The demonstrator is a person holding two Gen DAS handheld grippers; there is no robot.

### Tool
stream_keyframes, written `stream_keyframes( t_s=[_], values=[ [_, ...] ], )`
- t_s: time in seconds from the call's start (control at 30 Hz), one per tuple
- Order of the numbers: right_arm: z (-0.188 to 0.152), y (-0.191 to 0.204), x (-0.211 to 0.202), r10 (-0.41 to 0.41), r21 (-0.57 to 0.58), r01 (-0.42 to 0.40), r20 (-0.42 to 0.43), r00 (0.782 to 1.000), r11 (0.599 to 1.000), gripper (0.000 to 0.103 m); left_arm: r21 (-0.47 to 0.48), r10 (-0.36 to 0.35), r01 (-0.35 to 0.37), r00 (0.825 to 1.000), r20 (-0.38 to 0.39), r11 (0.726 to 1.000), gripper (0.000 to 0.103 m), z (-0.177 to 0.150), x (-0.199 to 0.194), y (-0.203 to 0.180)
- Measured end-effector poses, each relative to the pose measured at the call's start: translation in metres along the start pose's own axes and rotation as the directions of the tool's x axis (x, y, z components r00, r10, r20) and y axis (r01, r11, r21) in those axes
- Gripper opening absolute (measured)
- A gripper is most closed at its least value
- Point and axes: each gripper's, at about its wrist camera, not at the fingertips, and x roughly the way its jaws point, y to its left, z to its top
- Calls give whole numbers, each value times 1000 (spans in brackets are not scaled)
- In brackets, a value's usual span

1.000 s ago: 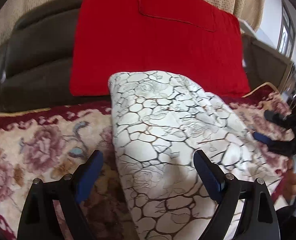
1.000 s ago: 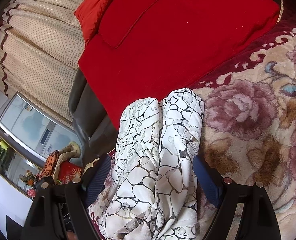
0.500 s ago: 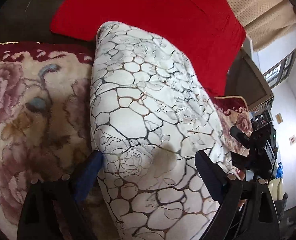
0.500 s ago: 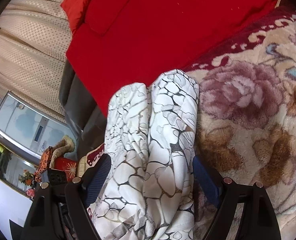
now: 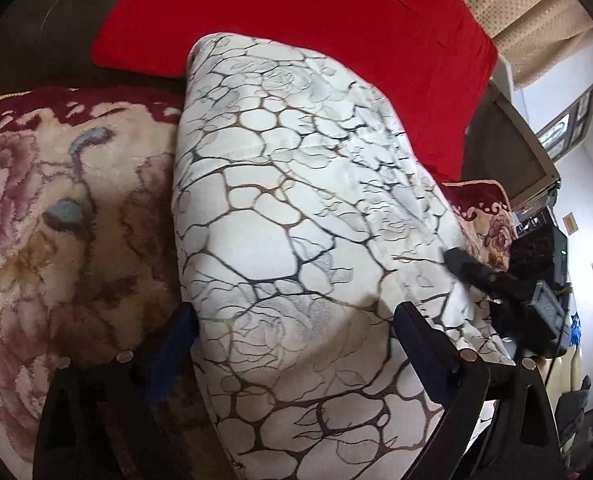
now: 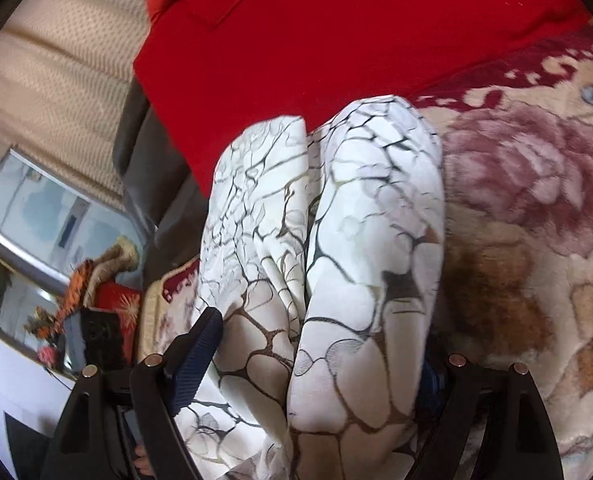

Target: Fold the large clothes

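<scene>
The left tongs straddle the near end of the white patterned garment, jaws opening, gripping nothing. That garment lies on the floral blanket, already doubled into a thick narrow bundle, so most folding looks done; a last fold or tidying may remain. Its long axis runs away from the tongs toward the red cushion. The right tongs stand spread about its other end, unclenched.
</scene>
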Motion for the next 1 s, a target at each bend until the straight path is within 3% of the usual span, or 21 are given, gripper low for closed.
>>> stream_keyframes(
  t_s=[0.07,0.2,0.3,0.43,0.57,0.67,0.83,0.93,1.0],
  values=[
    [-1,4,6,-17,-25,17,-8,1000,1000,84,15,-7,7,1000,11,1000,97,0,0,-4],
    [-6,13,23,-63,-78,60,-40,997,995,65,28,-26,25,998,49,999,93,-1,-1,-12],
    [-8,20,24,-61,-97,57,-30,998,994,57,47,-22,19,997,72,999,84,-2,-5,-17],
    [-11,34,21,-55,-127,54,-2,999,990,51,76,5,-13,995,100,997,61,-3,-14,-24],
    [-15,53,14,1,-156,4,32,999,988,49,76,13,-22,993,120,997,52,-4,-28,-24],
    [-19,69,12,43,-181,-35,44,998,983,48,105,53,-69,986,156,992,51,-12,-47,-33],
    [-32,98,12,155,-220,-143,39,987,965,47,123,131,-168,955,267,978,51,-30,-93,-49],
    [-39,106,15,184,-221,-176,17,983,959,47,112,190,-227,943,274,967,51,-45,-97,-51],
    [-47,103,24,155,-199,-157,-28,988,967,48,88,240,-263,949,206,961,53,-54,-81,-43]
  ],
)
